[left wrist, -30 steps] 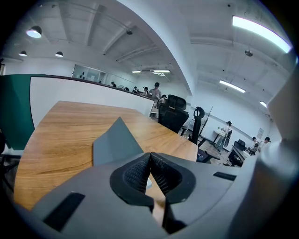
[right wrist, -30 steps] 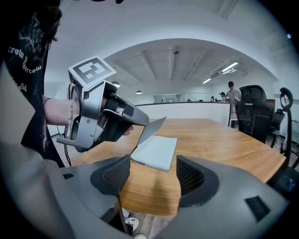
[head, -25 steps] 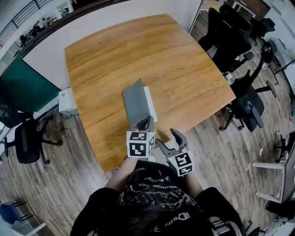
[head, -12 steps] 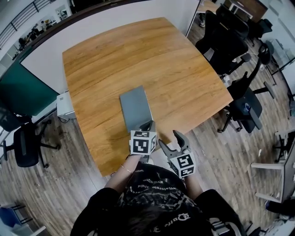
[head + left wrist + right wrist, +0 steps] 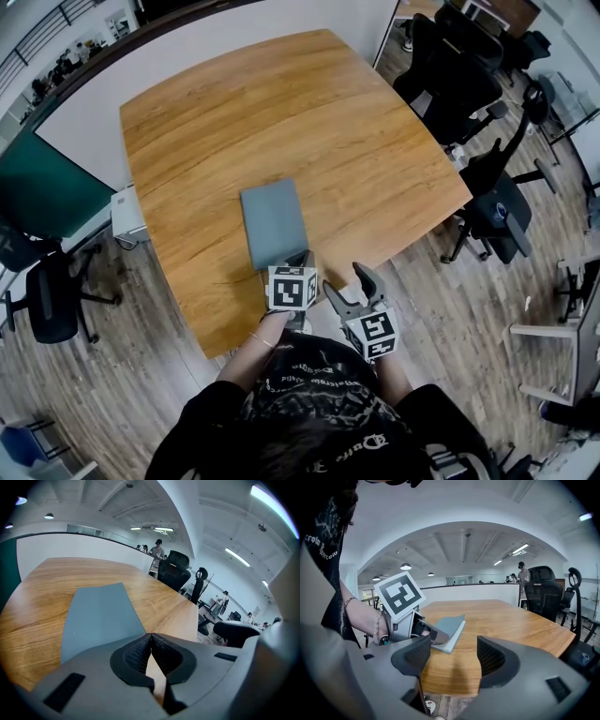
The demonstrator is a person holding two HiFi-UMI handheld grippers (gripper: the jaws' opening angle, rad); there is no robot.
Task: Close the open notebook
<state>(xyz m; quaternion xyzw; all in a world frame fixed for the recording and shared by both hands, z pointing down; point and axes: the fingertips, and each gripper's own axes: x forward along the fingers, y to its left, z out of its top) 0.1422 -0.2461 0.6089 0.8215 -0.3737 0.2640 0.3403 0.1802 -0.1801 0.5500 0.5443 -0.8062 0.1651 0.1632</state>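
At the table's [image 5: 281, 112] near edge, the left gripper [image 5: 299, 257], jaws together and tips on the grey notebook [image 5: 272, 220], should press its cover gently flat, while the right gripper [image 5: 345, 283] hangs with jaws apart and empty.

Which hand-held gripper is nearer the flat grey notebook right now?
Left. The left hand-held gripper is at the near edge of the flat grey notebook; the right hand-held gripper is off to its right, apart.

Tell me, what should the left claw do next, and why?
Probably lift the left claw up and off the notebook. Its gray cover lies flat and closed on the table, and the shut claw seems to rest on its near end, so nothing is left to push.
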